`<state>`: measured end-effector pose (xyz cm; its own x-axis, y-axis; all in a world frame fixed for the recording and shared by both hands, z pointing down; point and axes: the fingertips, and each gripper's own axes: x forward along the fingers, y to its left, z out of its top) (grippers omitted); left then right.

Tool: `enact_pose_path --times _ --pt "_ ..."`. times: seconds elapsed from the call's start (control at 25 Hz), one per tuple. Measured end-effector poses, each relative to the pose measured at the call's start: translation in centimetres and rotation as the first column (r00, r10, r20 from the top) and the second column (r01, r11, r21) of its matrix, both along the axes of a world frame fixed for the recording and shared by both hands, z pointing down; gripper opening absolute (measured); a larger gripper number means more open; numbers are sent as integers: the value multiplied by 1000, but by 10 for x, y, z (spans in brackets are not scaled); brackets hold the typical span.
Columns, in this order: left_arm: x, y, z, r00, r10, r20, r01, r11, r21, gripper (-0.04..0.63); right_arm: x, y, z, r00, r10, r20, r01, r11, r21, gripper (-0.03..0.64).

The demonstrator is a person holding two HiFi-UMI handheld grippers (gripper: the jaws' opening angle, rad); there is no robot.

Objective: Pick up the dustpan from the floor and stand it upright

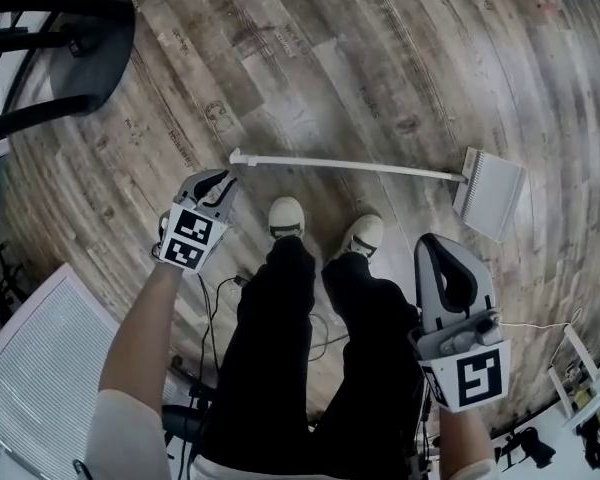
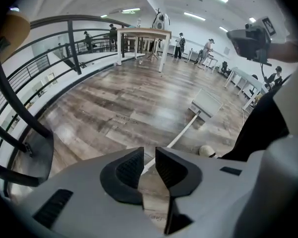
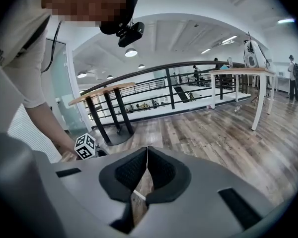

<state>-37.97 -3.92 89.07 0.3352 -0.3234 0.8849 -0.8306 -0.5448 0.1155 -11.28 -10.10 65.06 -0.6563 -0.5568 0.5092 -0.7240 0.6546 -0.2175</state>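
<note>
One dustpan, head view: the dustpan (image 1: 490, 193) lies flat on the floor (image 1: 380, 58). Its handle (image 1: 345, 165) runs across just ahead of the shoes (image 1: 286, 216), with the pan at the right end. It is not yet stood up.
Grippers, head view: the left gripper (image 1: 223, 178) hangs low, just beside the handle's free end. The right gripper (image 1: 442, 258) sits near the knee, well apart from the dustpan.
Left jaws, left gripper view: the left gripper (image 2: 149, 155) shows a narrow gap with bare pads. The handle (image 2: 181, 133) shows on the floor beyond that gap. Judged: the gap suits the thin rod, and the free end gives leverage for tipping the dustpan up.
Right jaws, right gripper view: the right gripper (image 3: 147, 155) has its tips together and holds nothing. It faces a railing (image 3: 159, 71), not the dustpan. Judged: it is held in reserve.
</note>
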Motion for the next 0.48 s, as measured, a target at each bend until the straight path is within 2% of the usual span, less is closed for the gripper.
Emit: enact_pose_path --times 0.16,0.28,0.48 --pt "-9 8 54 998 48 35 -46 998 -47 102 -10 -2 29 999 -29 15 29 1000 4 26" --pt "-15 18 89 998 50 48 -46 995 -87 124 -18 -1 41 998 -43 39 43 999 20 26" --pt "-34 24 137 987 93 130 -78 990 -120 154 -34 -4 61 997 -45 62 44 999 25 26"
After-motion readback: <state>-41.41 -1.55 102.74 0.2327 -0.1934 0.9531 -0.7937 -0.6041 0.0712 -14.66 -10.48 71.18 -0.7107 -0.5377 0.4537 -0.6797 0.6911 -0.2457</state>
